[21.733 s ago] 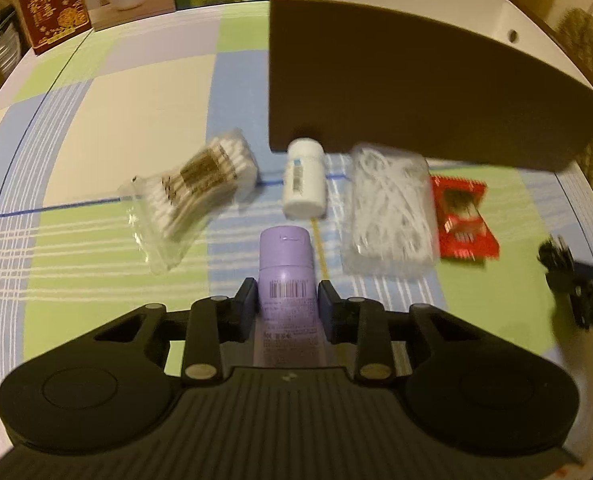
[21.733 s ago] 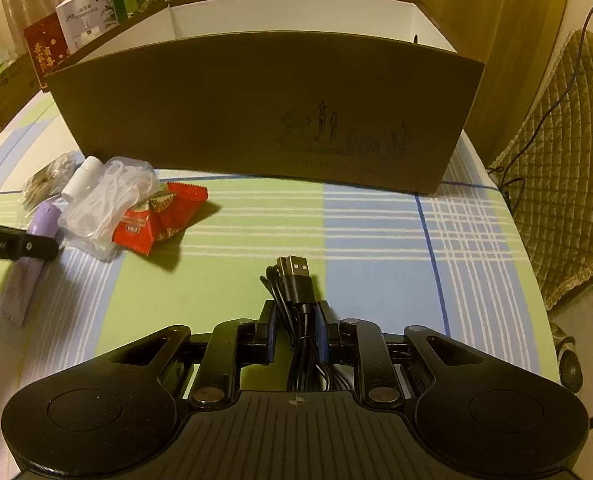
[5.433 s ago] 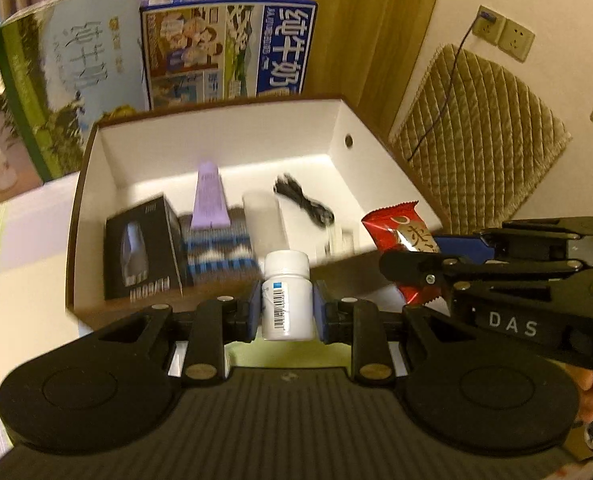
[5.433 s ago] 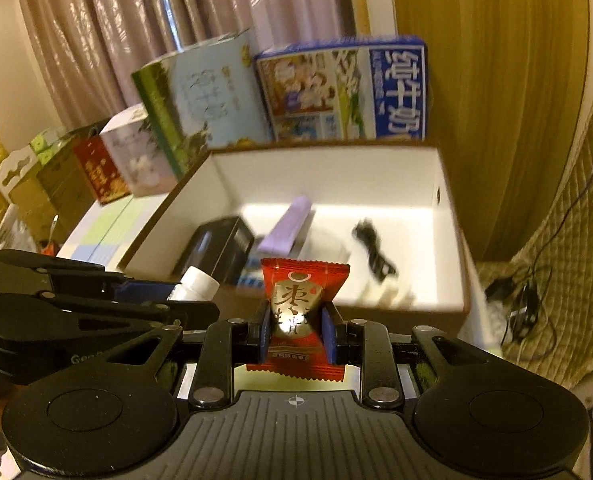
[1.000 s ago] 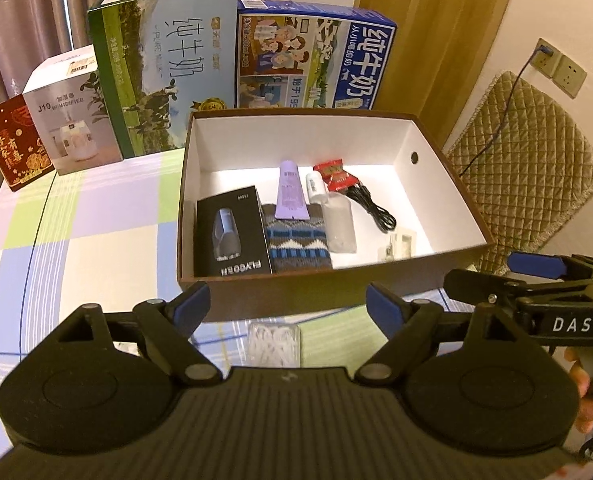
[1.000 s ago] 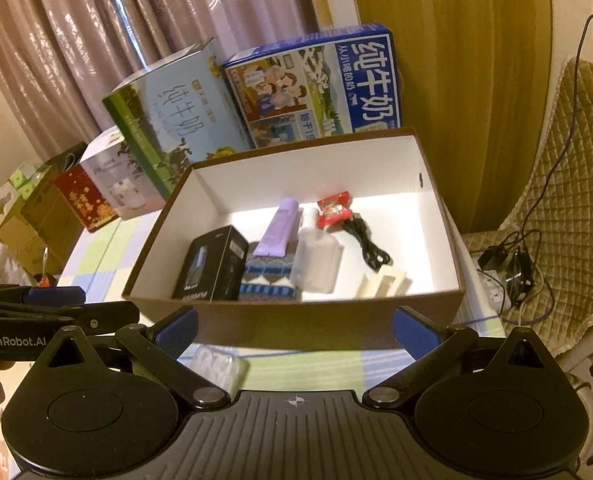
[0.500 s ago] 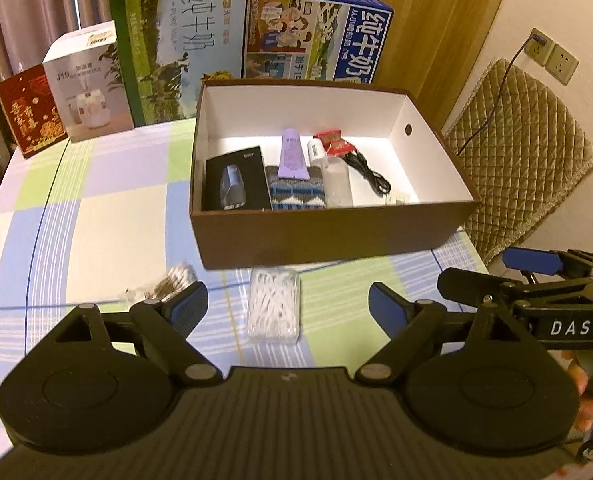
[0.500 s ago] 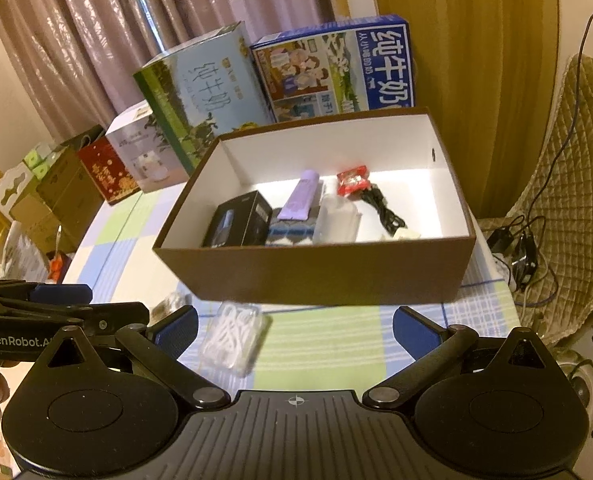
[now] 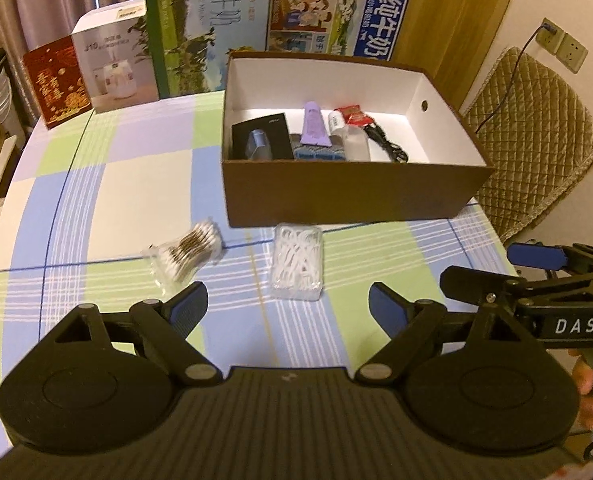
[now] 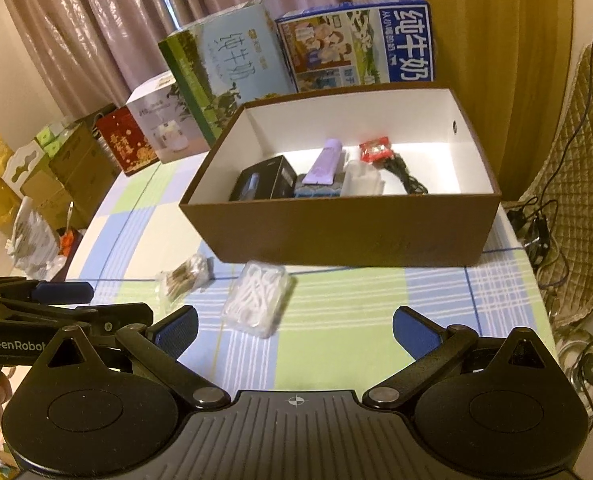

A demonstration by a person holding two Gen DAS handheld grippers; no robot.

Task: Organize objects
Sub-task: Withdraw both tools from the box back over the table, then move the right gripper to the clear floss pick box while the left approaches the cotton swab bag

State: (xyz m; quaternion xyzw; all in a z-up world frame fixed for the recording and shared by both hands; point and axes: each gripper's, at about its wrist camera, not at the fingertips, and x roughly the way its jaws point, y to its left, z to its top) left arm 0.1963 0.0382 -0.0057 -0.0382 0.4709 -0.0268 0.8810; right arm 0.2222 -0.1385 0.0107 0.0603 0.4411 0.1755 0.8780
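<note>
A brown cardboard box (image 9: pixel 352 196) (image 10: pixel 336 236) with a white inside stands on the checked tablecloth. Inside lie a black carton (image 9: pixel 260 140), a purple tube (image 9: pixel 314 124), a white bottle (image 9: pixel 336 122), a red snack packet (image 9: pixel 354 115) and a black cable (image 9: pixel 388 144). In front of the box, on the cloth, rest a clear case of floss picks (image 9: pixel 296 266) (image 10: pixel 256 298) and a bag of cotton swabs (image 9: pixel 184 256) (image 10: pixel 182 274). My left gripper (image 9: pixel 286 306) is open and empty, above and behind both. My right gripper (image 10: pixel 294 328) is open and empty too.
Milk cartons (image 9: pixel 336 20), a white appliance box (image 9: pixel 114 68) and a red gift box (image 9: pixel 56 80) line the table's far edge. A quilted chair (image 9: pixel 536 140) stands to the right. The table's right edge drops off near cables (image 10: pixel 536 228) on the floor.
Both grippers have drawn back from the box and lowered a little. The floss case and swab bag now show larger, in front of the open fingers.
</note>
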